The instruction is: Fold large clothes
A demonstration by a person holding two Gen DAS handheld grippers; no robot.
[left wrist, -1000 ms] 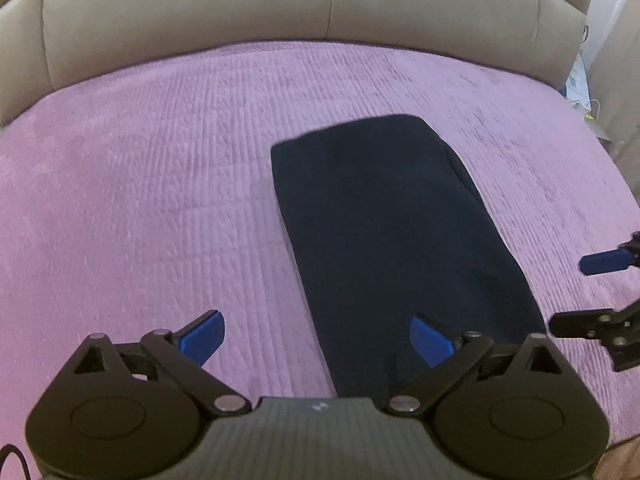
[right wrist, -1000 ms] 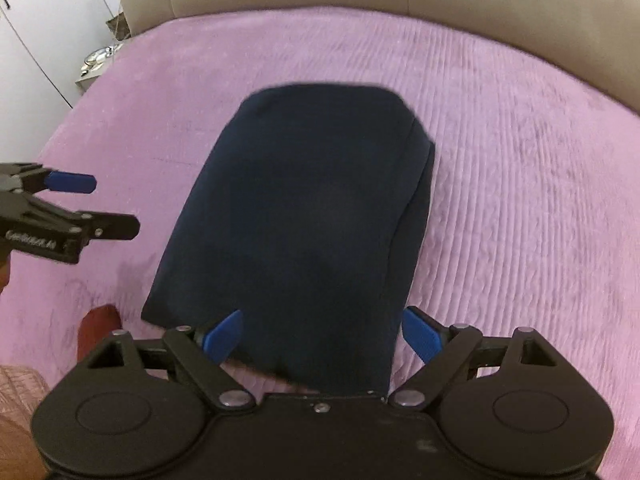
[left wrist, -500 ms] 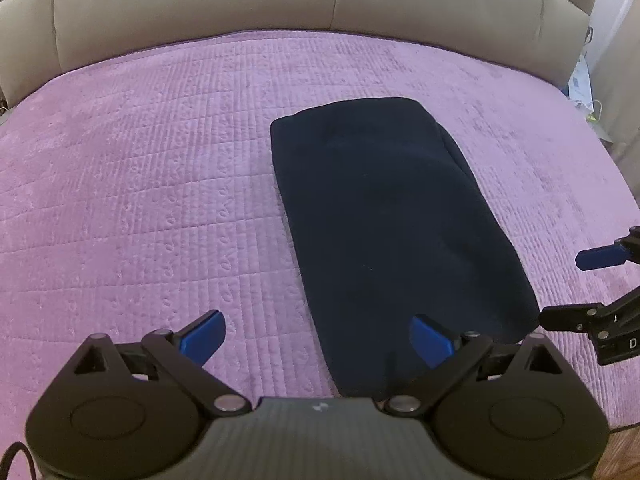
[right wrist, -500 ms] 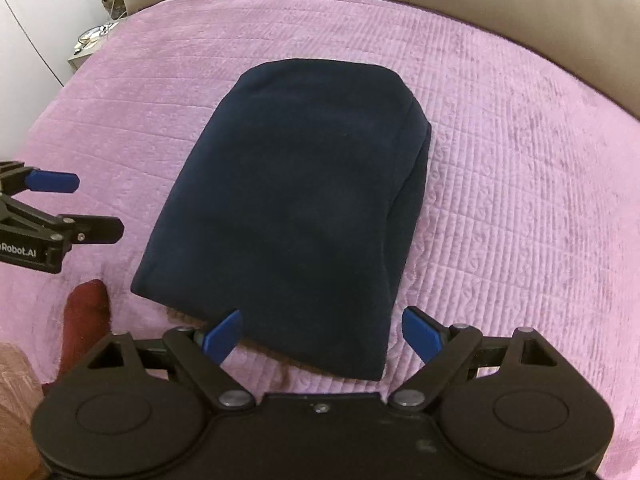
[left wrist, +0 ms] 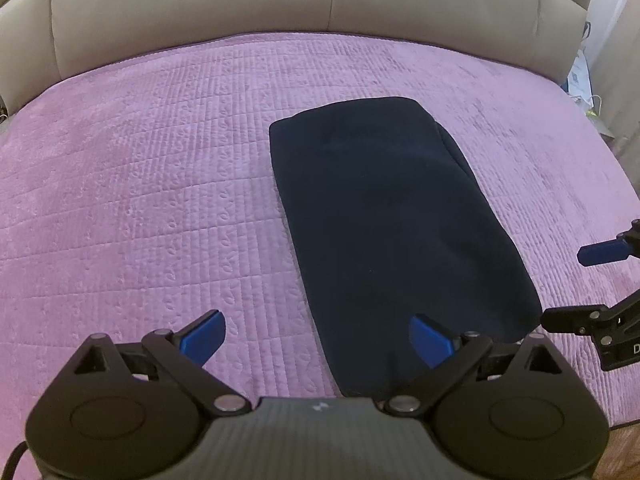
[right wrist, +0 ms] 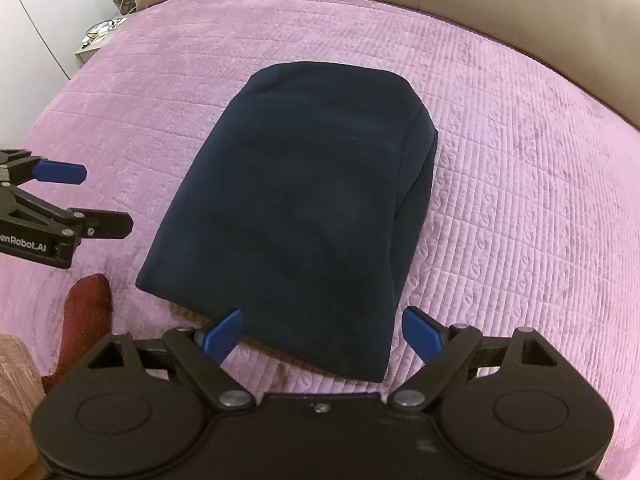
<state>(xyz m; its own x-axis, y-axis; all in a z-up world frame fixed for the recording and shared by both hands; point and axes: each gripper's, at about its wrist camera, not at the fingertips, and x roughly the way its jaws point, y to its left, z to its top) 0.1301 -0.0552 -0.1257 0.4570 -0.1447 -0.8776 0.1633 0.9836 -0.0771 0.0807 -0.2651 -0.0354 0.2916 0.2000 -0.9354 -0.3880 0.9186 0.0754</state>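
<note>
Bed (left wrist: 140,184) under purple quilt, beige headboard (left wrist: 240,4) behind; folded navy garment (right wrist: 304,208) lying flat mid-bed, compact rectangle, layered edge on its right side

Left claw (left wrist: 316,338) spread wide, empty, right tip over garment's near corner

Right claw (right wrist: 322,334) also spread, empty, straddling near hem

Fold looks nearly done, I'd say; if one more fold, pinch both near corners together, all layers, lift evenly, lay toward headboard, smooth flat
</note>
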